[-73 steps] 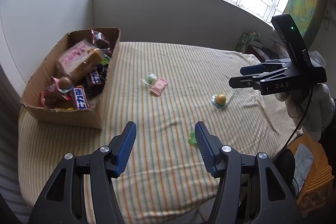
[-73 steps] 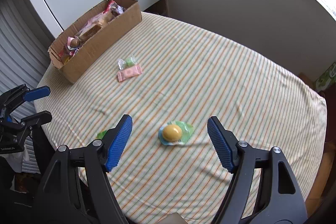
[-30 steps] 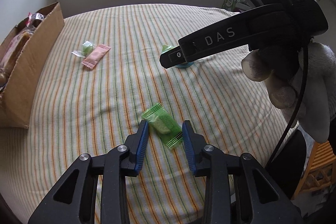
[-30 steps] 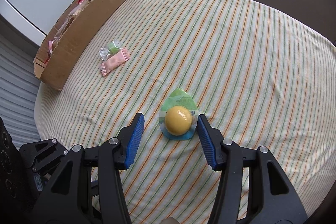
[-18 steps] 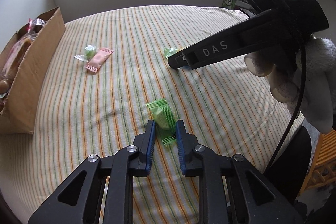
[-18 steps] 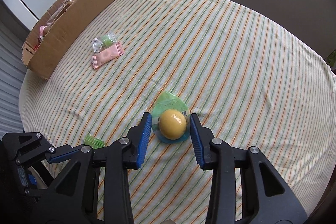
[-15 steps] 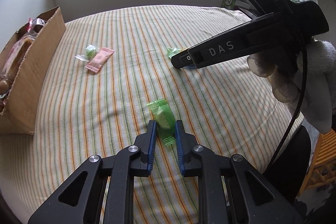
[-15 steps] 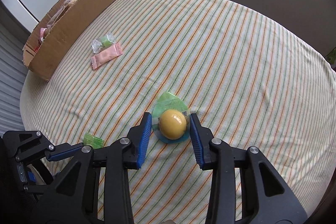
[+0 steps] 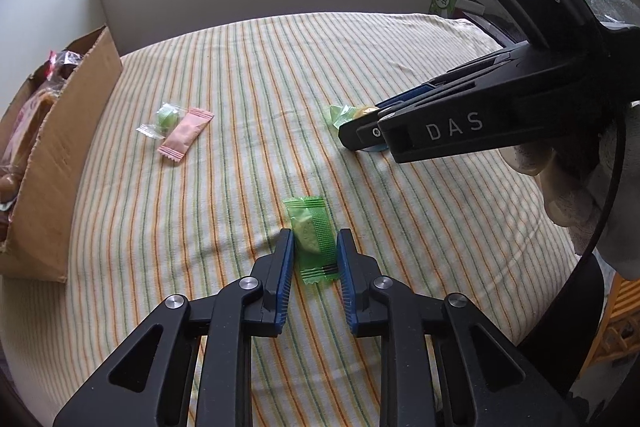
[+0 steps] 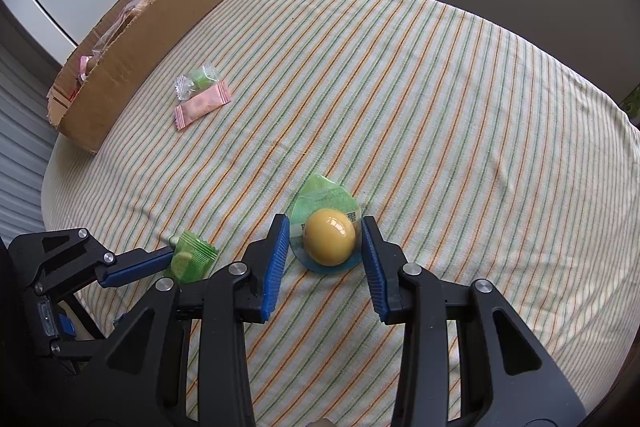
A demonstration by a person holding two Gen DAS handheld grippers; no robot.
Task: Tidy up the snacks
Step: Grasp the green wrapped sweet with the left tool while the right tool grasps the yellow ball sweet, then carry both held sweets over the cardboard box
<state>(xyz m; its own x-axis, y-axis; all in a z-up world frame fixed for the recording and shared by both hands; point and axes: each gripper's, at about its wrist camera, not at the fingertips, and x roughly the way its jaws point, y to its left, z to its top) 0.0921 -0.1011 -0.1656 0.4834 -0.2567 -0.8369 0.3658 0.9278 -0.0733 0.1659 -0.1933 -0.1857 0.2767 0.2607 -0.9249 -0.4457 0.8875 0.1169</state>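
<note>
Left claw [image 9: 313,254]: pinching green candy [image 9: 311,239]
Right claw [image 10: 325,242]: squeezing yellow jelly cup [image 10: 329,237]
Box [image 10: 132,63]: at 10 o'clock

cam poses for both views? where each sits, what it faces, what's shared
Left wrist: sits on left gripper, facing down-forward at green wrapped candy between its pads; right gripper and gloved hand show.
Right wrist: sits on right gripper, facing down at yellow jelly cup; left gripper shows lower left.
Shared: striped tablecloth, cardboard box, pink packet.
</note>
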